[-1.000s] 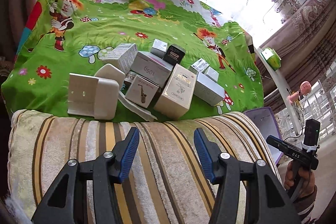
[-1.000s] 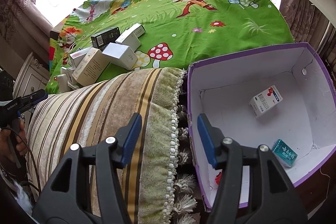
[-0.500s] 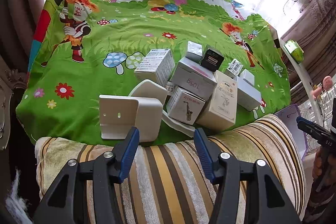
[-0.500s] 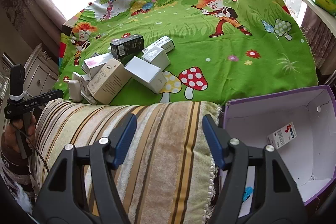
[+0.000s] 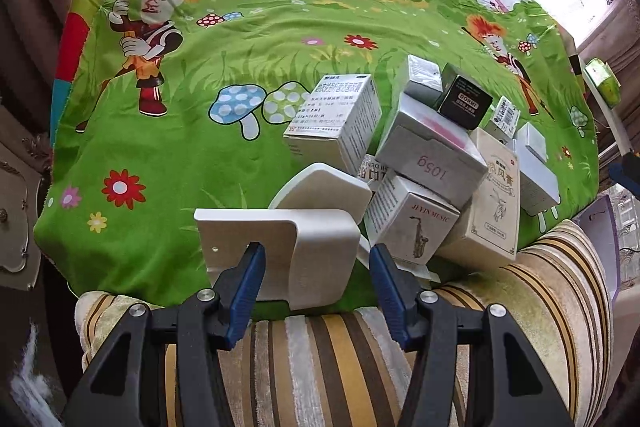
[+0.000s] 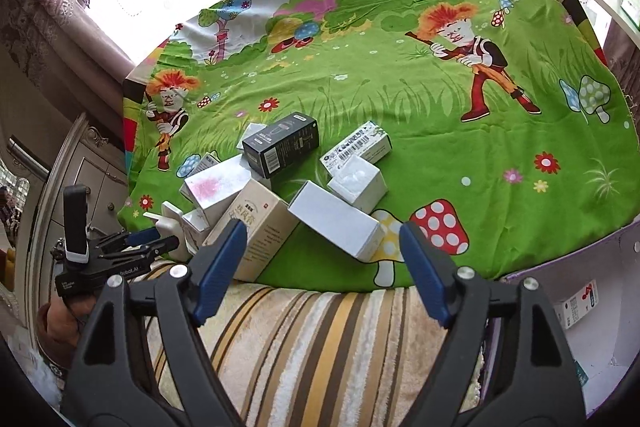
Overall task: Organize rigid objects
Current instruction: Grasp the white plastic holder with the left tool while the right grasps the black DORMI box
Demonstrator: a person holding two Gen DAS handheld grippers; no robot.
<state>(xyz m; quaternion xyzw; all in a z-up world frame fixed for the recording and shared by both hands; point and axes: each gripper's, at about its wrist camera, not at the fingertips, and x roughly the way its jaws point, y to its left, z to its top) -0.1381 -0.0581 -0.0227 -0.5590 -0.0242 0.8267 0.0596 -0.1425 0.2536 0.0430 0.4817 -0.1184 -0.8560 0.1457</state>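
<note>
A pile of small cartons lies on the green cartoon cloth (image 5: 240,147). It includes a saxophone-print box (image 5: 412,223), a grey box marked 105g (image 5: 432,155) and a black box (image 5: 464,103). My left gripper (image 5: 316,267) stands open over the striped cushion (image 5: 340,359). Its tips frame a white bent plastic holder (image 5: 280,247) without pressing on it. My right gripper (image 6: 320,239) is opening wide, with nothing between its jaws. A plain white box (image 6: 336,223) and a tall cream box (image 6: 256,231) lie just beyond its tips. The left gripper (image 6: 132,247) shows at the pile's left side.
A purple-edged white storage box (image 6: 568,255) at the right holds a small red-and-white carton (image 6: 580,303). The striped cushion (image 6: 320,339) runs along the near edge of the cloth. Curtained windows stand behind, and a cabinet (image 6: 92,179) stands to the left.
The left gripper has come forward and tipped down, so the white holder now sits at its tips. The right gripper swung left from the purple box toward the pile, and its jaws widened.
</note>
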